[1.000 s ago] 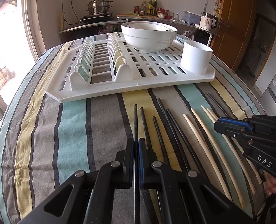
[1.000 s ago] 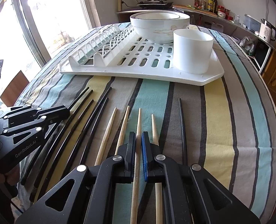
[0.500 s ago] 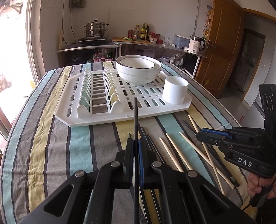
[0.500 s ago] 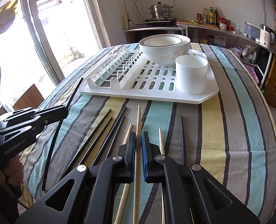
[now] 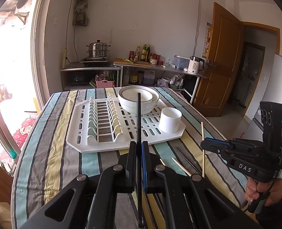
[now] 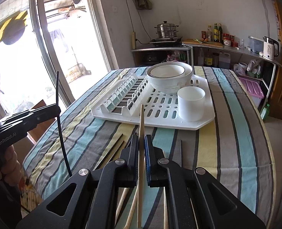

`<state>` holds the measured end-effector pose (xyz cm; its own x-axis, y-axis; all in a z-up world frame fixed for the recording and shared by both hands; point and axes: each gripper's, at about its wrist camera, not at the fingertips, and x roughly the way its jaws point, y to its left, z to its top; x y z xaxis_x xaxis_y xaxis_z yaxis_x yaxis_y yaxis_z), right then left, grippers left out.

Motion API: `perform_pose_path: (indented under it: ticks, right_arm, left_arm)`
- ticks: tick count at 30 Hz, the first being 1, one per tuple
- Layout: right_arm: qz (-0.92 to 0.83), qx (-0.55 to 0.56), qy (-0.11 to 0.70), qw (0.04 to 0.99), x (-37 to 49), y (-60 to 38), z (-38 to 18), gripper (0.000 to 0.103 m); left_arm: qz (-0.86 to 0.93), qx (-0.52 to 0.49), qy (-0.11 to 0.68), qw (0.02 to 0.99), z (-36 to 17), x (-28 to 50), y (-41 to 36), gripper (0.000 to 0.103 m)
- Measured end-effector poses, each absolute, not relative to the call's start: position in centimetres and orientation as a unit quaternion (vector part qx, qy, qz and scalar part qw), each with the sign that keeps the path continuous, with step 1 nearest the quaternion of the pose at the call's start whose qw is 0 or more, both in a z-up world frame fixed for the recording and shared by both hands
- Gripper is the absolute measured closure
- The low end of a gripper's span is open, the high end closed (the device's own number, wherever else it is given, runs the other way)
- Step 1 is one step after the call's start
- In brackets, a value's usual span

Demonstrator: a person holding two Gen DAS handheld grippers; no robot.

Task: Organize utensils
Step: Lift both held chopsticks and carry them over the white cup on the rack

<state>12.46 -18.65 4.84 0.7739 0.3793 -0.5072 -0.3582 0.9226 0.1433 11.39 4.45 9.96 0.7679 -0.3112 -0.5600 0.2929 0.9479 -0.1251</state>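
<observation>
My left gripper (image 5: 139, 148) is shut on a black chopstick (image 5: 138, 118) and holds it above the table, tip pointing toward the rack. It also shows in the right wrist view (image 6: 57, 112) with the black chopstick (image 6: 59, 118) near upright. My right gripper (image 6: 141, 143) is shut on a wooden chopstick (image 6: 141, 122), lifted off the cloth. It shows in the left wrist view (image 5: 205, 145) holding the wooden chopstick (image 5: 203, 148) upright. Several black chopsticks (image 6: 114, 148) and wooden chopsticks (image 6: 131, 211) lie on the striped tablecloth. A white cylinder cup (image 6: 191, 103) stands on the white dish rack (image 6: 160, 112).
Two nested white bowls (image 6: 169, 76) sit on the rack behind the cup. The striped table (image 6: 236, 133) ends close on the right. A kitchen counter with a kettle (image 5: 195, 66) and a pot (image 5: 98, 48) stands behind. A window is at the left.
Both grippers have risen well above the table, each carrying its chopstick off the cloth. The rack and cup now look farther away and lower.
</observation>
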Motion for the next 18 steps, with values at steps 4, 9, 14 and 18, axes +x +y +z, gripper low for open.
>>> perform_pose_path:
  ticks: [4,9,14,18]
  right_arm:
    - [0.194,0.02,0.259,0.946,12.3,-19.2,5.8,0.097]
    - [0.186,0.022,0.244,0.951,12.9,-20.3,7.2,0.097]
    - [0.174,0.026,0.225,0.958,14.5,-21.8,9.4,0.097]
    - [0.165,0.029,0.204,0.964,16.1,-23.0,11.4,0.097]
  left_arm:
    - [-0.159,-0.014,0.295,0.942,10.9,11.9,4.4,0.098]
    - [-0.166,-0.013,0.291,0.942,12.0,13.6,3.6,0.098]
    - [-0.179,-0.014,0.284,0.942,13.8,16.4,2.1,0.098]
    - [-0.193,-0.02,0.281,0.94,15.3,19.4,0.4,0.098]
